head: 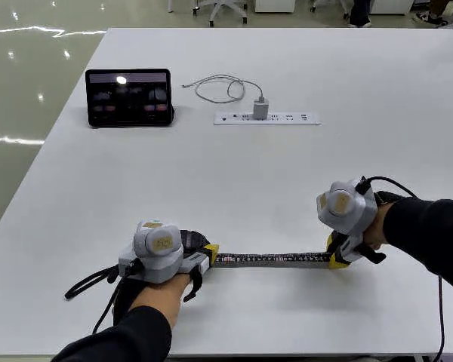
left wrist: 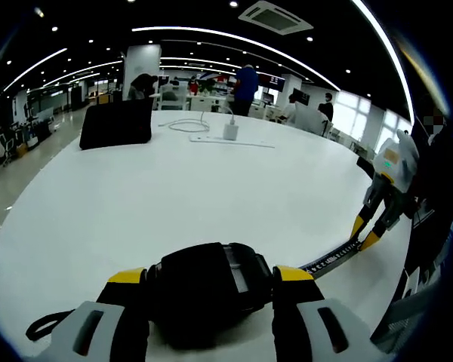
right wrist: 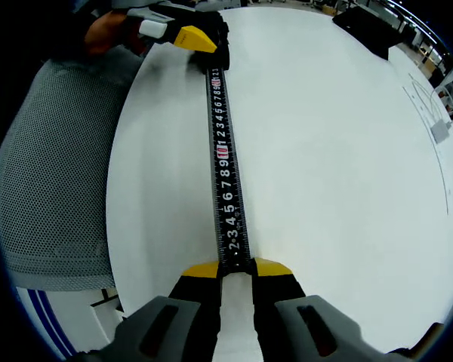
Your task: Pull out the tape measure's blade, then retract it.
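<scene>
The black tape measure case sits between the yellow-tipped jaws of my left gripper, which is shut on it at the table's near left. Its dark numbered blade runs out flat along the table to the right, and it shows as a long strip in the right gripper view. My right gripper is shut on the blade's end. The case shows at the far end of the blade, and the blade's hook is hidden by the jaws.
A dark tablet stands at the far left of the white table. A white power strip with a charger and a coiled cable lies at the far middle. A black strap trails off the left gripper.
</scene>
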A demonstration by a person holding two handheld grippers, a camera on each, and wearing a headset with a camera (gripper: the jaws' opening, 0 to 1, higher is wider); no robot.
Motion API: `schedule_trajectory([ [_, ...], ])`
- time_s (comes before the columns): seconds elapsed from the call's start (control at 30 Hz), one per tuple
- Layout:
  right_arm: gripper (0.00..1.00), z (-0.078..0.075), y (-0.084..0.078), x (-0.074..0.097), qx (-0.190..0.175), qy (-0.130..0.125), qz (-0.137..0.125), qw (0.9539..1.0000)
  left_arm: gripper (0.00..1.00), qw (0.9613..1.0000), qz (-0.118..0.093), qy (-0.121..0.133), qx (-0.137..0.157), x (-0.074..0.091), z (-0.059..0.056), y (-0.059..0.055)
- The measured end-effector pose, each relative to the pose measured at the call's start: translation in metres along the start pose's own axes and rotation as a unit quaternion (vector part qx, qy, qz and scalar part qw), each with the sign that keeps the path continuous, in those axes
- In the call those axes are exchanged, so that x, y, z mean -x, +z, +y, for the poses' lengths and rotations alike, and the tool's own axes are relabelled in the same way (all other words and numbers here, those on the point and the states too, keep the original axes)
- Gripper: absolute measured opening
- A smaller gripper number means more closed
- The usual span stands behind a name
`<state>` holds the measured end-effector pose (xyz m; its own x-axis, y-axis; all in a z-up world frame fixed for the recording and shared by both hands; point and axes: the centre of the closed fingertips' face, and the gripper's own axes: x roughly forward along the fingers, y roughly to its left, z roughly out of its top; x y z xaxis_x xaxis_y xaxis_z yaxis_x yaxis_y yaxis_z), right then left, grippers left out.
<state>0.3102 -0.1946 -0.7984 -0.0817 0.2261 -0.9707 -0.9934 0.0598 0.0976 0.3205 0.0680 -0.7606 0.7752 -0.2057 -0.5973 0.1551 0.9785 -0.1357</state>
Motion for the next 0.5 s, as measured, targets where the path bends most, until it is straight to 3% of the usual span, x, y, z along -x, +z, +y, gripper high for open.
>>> schedule_trajectory([
  [0.5,0.10,0.0029,0.0017,-0.0004,0.022,-0.022,-0.016,0.9994,0.60,0.9996,0.009,0.012,-0.024,0.0003,0.0009,-0.0011],
])
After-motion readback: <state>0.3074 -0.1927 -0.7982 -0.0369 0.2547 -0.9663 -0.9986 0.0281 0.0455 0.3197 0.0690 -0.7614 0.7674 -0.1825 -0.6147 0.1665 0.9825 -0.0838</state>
